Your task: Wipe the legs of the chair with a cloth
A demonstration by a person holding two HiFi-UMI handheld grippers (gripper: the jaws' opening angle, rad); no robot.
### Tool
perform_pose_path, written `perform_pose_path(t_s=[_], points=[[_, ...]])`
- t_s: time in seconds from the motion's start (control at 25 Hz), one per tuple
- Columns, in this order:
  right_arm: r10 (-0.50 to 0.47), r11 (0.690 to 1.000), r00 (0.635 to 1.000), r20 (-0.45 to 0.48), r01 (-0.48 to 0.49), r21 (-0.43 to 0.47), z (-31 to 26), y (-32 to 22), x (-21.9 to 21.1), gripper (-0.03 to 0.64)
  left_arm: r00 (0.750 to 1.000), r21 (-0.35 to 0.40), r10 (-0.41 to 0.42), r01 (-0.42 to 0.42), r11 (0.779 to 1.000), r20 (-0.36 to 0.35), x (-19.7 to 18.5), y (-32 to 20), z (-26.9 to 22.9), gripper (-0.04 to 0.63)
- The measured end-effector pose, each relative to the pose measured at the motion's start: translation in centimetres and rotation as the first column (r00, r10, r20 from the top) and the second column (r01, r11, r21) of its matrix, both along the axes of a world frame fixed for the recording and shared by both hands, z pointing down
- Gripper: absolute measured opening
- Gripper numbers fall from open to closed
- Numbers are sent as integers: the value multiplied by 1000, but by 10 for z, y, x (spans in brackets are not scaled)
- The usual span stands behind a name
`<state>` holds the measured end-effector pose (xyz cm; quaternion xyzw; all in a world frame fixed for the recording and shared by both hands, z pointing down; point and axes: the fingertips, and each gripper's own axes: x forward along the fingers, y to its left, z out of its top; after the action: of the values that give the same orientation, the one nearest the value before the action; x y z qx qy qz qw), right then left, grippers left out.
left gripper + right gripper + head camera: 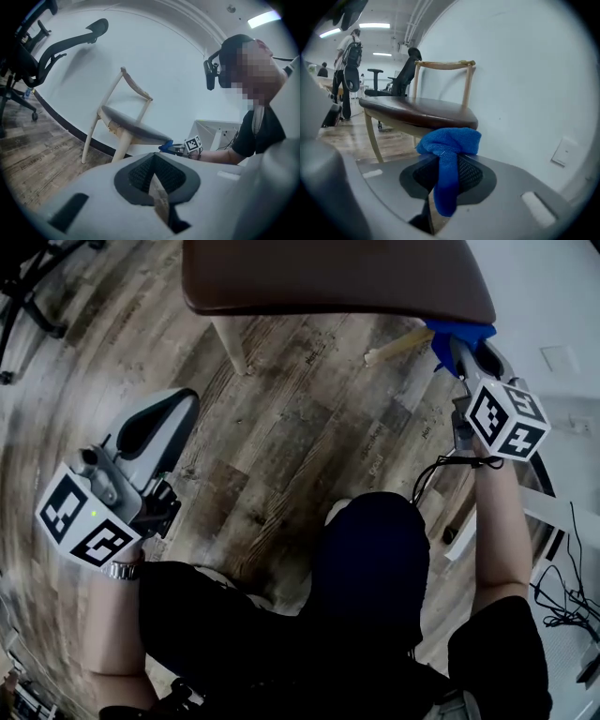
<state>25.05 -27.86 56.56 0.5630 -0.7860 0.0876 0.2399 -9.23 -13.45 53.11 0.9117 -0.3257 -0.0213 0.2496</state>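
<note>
The wooden chair's brown seat (pixel 337 277) fills the top of the head view, with pale legs below it at the left (pixel 232 345) and right (pixel 398 348). My right gripper (pixel 457 345) is shut on a blue cloth (pixel 459 334), held at the seat's right front corner, near the right leg. In the right gripper view the cloth (pixel 449 150) bunches between the jaws, just before the seat (pixel 422 110). My left gripper (pixel 183 401) hangs shut and holds nothing, low over the floor, left of the chair. Its own view shows the whole chair (pixel 126 126) and the cloth (pixel 166 146).
A black office chair (pixel 28 296) stands at the far left. A white wall runs behind the wooden chair, with a socket plate (pixel 562 152). White furniture and cables (pixel 562 596) are at the right. My dark-trousered knee (pixel 375 559) is below the chair. A person (pixel 349 61) stands far off.
</note>
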Motion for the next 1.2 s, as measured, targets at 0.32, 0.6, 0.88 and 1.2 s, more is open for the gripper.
perform_pose_path(t_s=[0.32,0.6,0.88,1.2], points=[[-91,996,994,65,92,-12,-4,20,-49,87,1000,2,-7,7,1000,-3,-2,0,2,5],[-236,968,945,228,250,-32,-7,34,-130,87,1000,-2,-5,5,1000,-10,-2,1,0,5],[-439,891,856,273,455,5,-4,49,-224,87,1000,-13,-14,14,1000,-1,-6,6,5,5],[-532,833,785,317,552,31,1,56,-277,89,999,-19,-32,32,999,-6,-17,12,3,3]])
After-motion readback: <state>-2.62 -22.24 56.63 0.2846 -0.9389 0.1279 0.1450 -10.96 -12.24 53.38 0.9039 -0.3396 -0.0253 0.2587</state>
